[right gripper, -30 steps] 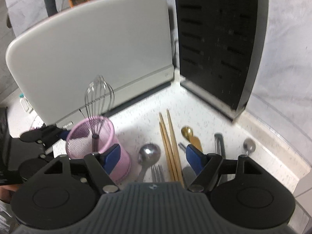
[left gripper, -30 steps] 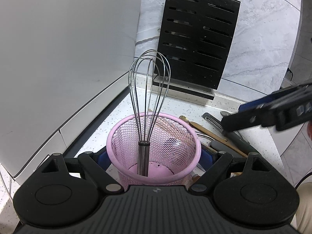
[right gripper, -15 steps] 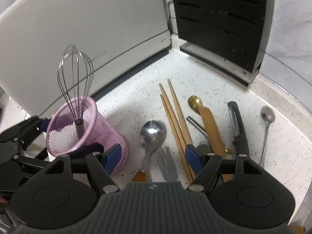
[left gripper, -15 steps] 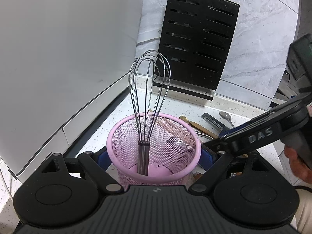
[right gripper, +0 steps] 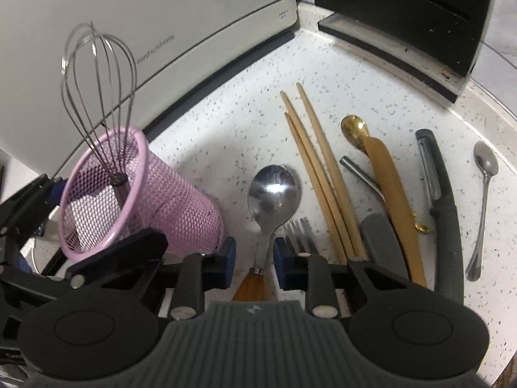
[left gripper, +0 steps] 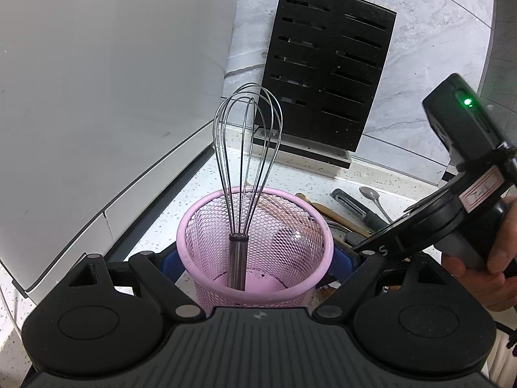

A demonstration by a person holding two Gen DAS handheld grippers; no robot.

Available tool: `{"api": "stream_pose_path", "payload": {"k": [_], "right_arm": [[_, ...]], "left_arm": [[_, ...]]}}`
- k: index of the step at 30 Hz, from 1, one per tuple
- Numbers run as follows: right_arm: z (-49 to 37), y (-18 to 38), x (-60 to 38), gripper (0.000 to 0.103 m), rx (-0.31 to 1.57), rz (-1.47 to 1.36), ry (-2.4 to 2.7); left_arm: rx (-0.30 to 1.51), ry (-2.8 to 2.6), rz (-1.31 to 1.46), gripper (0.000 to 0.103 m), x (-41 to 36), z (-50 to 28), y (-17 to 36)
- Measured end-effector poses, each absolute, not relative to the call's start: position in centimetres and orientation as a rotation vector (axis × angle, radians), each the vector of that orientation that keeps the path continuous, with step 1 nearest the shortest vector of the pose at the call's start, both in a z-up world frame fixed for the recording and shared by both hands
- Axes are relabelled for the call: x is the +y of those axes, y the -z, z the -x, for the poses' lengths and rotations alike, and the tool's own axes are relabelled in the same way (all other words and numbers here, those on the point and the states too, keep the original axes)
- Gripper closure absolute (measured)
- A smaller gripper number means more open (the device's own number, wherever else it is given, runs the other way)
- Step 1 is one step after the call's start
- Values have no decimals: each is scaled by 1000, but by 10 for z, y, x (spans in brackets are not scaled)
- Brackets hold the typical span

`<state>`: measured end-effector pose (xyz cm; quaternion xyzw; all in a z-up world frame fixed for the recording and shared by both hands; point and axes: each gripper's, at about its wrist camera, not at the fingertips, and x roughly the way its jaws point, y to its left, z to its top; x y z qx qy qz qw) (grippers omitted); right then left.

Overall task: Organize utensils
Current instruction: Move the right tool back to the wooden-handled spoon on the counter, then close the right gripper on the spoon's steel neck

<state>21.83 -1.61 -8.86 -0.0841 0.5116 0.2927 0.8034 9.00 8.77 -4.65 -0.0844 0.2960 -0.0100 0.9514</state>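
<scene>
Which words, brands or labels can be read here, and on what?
"morphyrichards": white appliance front.
"S": side of the right gripper, whose jaws have just been closing around the spoon's neck.
Unreadable: small print at the appliance's corner; red-edged sticker on the right gripper.

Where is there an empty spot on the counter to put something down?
The biggest bare patch of white counter lies between the pink mesh cup, the white appliance and the chopsticks. A smaller strip runs before the black knife block. From chopsticks to small spoon, it is crowded.
</scene>
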Motion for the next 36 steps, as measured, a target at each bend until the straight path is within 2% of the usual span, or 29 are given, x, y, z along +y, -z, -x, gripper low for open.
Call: {"api": "stream_pose_path", "payload": {"k": [13,22,36], "right_arm": [[-217,94,1,84,1093,316,-607],[-205,94,4,98,1026,442,-605],[-202,88,-20,103,1007,277,-663]], "left_arm": [[593,26,191,2,91,-86,47],[594,25,181,2,90,-86,46],[600,20,168,2,87,-88,48]]}}
